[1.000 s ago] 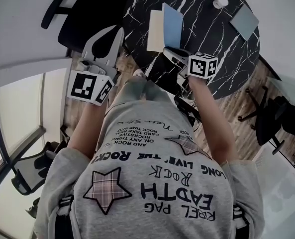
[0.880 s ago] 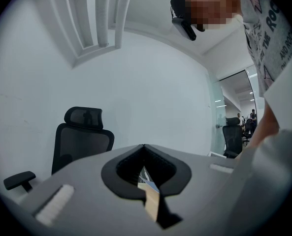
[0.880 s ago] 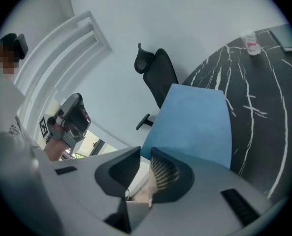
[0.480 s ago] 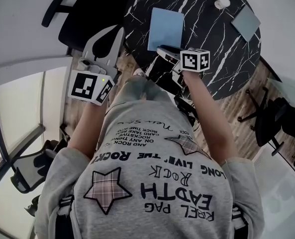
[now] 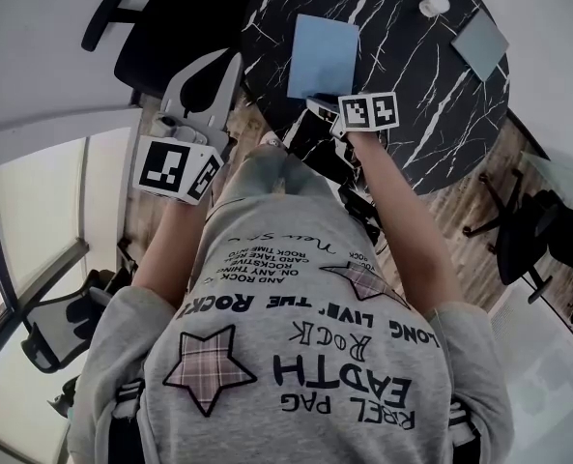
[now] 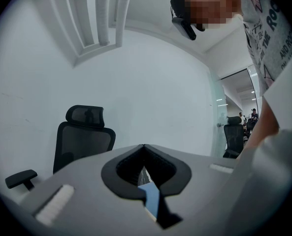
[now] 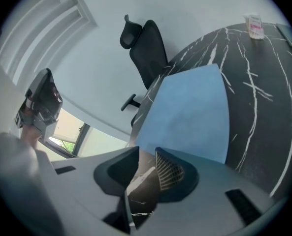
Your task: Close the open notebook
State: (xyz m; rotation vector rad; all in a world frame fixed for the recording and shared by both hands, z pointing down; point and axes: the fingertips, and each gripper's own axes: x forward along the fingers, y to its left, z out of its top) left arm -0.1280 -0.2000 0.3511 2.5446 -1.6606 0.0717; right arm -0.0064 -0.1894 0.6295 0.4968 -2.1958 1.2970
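My right gripper (image 7: pixel 146 167) camera is showing what the head view is hiding: fingers slightly parted, empty, just short of the blue notebook (image 7: pixel 190 112) lying closed on the bench (image 5: pixel 402 114). The left gripper (image 6: pixel 144 154) fingers are meeting, empty. I'm counting one notebook, one grey pad (image 5: pixel 479 44), one white tub (image 5: pixel 433 4).

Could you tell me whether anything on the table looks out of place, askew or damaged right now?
Nothing stands out. The blue notebook lies closed and flat on the marble table, well inside its rim. The grey pad and small white container rest apart from it. The right gripper is at the notebook's near edge, jaws apart and empty.
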